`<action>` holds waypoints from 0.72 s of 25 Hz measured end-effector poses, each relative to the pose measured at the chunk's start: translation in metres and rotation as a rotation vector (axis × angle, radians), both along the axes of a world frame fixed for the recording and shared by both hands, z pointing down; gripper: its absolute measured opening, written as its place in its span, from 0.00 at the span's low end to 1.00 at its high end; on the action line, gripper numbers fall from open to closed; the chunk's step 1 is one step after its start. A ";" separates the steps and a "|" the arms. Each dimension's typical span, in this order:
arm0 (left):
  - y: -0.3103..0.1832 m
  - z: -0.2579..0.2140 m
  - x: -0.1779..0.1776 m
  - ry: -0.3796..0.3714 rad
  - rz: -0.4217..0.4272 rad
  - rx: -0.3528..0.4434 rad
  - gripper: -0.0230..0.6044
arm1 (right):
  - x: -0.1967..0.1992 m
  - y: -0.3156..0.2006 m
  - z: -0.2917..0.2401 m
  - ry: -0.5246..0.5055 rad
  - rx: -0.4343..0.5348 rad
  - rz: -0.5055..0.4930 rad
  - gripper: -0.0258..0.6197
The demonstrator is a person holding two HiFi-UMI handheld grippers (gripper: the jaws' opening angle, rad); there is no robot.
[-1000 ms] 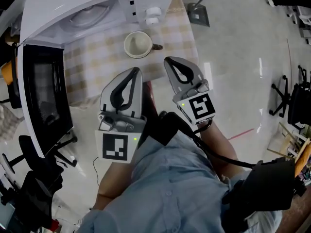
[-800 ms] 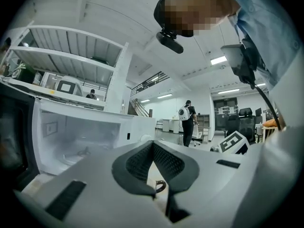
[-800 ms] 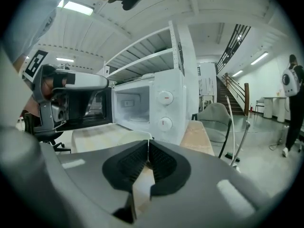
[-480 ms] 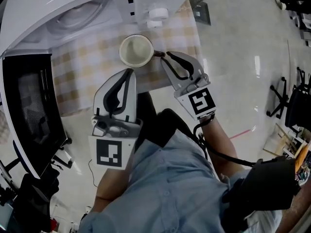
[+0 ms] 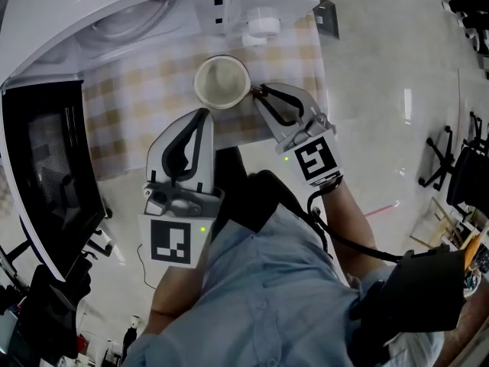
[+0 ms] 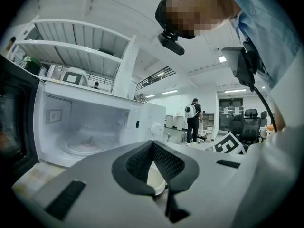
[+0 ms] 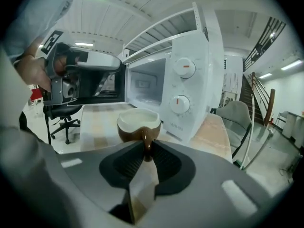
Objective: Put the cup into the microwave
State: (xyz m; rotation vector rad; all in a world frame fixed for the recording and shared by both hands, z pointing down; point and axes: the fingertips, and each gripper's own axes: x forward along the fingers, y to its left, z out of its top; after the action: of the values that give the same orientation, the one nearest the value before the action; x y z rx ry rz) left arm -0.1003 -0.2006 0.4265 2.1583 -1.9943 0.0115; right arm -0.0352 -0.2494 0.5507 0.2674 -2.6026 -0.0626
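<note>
A brown cup [image 5: 221, 82] with a white inside stands on the checked tablecloth [image 5: 137, 105], just before the open white microwave [image 5: 114, 14]. In the head view my right gripper [image 5: 263, 92] reaches the cup from the right, and its tips flank the cup's handle [image 5: 256, 90]. In the right gripper view the handle [image 7: 145, 141] sits between the pads of the right gripper [image 7: 145, 150], which touch it on both sides. My left gripper [image 5: 200, 117] hangs shut and empty below and left of the cup. The left gripper [image 6: 153, 148] faces the cup [image 6: 156, 179] and the microwave's cavity [image 6: 85, 127].
The microwave's dark door [image 5: 50, 167] swings out at the left, over the table's edge. Its two knobs [image 7: 184, 68] face the cup's right side. The table edge [image 5: 252, 140] runs under both grippers. Office chairs [image 5: 451, 167] stand on the glossy floor at the right.
Both grippers came down and forward toward the table. The right gripper, shut and short of the cup before, spread its jaws and now has the cup's handle between them.
</note>
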 end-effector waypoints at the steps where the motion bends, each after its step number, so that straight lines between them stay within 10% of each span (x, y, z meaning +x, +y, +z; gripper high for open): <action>1: 0.000 0.000 0.001 0.002 0.001 -0.005 0.04 | 0.001 0.005 0.000 0.011 -0.004 -0.019 0.14; 18: 0.015 0.003 0.008 -0.009 0.004 -0.025 0.04 | -0.011 0.030 0.004 -0.050 0.047 0.077 0.15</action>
State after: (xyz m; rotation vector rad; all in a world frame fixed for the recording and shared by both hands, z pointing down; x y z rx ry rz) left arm -0.0928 -0.1860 0.4295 2.1509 -1.9837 0.0473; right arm -0.0466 -0.2198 0.5550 0.3906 -2.6402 -0.0907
